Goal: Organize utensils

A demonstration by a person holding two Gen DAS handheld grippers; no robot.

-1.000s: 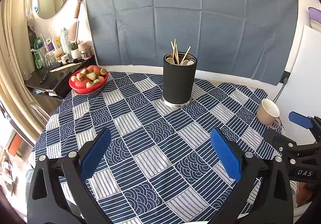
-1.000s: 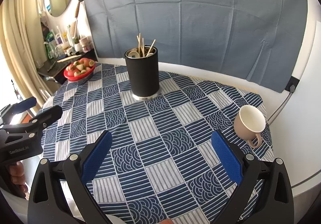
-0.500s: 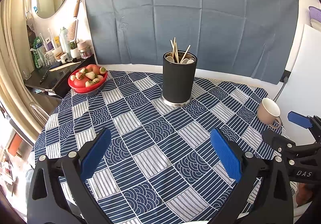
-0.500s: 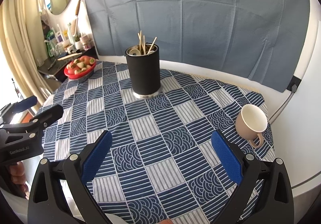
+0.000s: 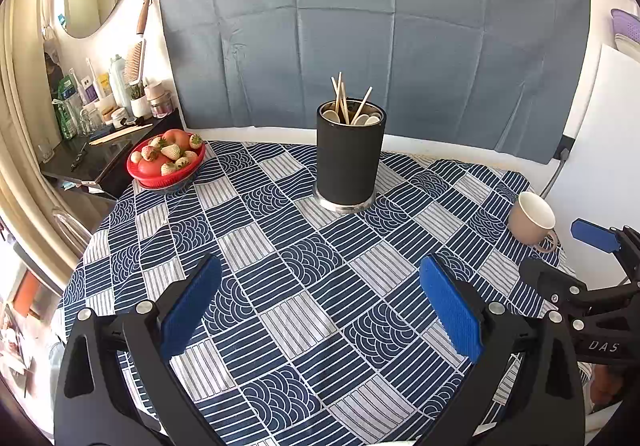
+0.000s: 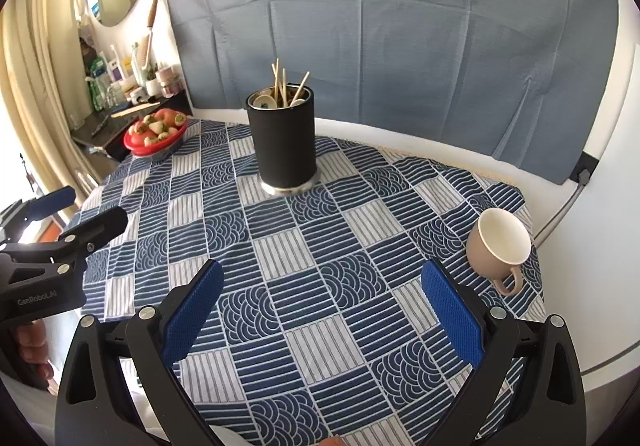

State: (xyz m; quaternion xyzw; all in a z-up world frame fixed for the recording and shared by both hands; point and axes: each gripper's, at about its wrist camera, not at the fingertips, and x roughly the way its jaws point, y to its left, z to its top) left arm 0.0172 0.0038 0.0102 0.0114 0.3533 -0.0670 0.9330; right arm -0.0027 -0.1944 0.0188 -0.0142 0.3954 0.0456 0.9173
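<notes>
A black cylindrical utensil holder (image 5: 349, 160) (image 6: 285, 144) stands upright at the far middle of the round table, on a metal base. Wooden chopsticks (image 5: 340, 98) (image 6: 280, 84) and pale spoons (image 5: 366, 119) stick out of its top. My left gripper (image 5: 320, 306) hovers open over the near part of the patterned tablecloth (image 5: 304, 274), with nothing between its blue pads (image 5: 188, 306). My right gripper (image 6: 322, 308) is open too, empty, well short of the holder. Each gripper shows at the edge of the other's view: the right gripper (image 5: 560, 258) and the left gripper (image 6: 78, 216).
A beige mug (image 5: 532, 218) (image 6: 498, 246) sits near the table's right edge. A red bowl of strawberries and fruit (image 5: 166, 158) (image 6: 156, 130) is at the far left. A dark side shelf with bottles (image 5: 92, 114) stands beyond it. A grey cloth (image 5: 360, 26) hangs behind.
Both views have drawn slightly nearer to the table and holder. Both grippers stay open and empty.
</notes>
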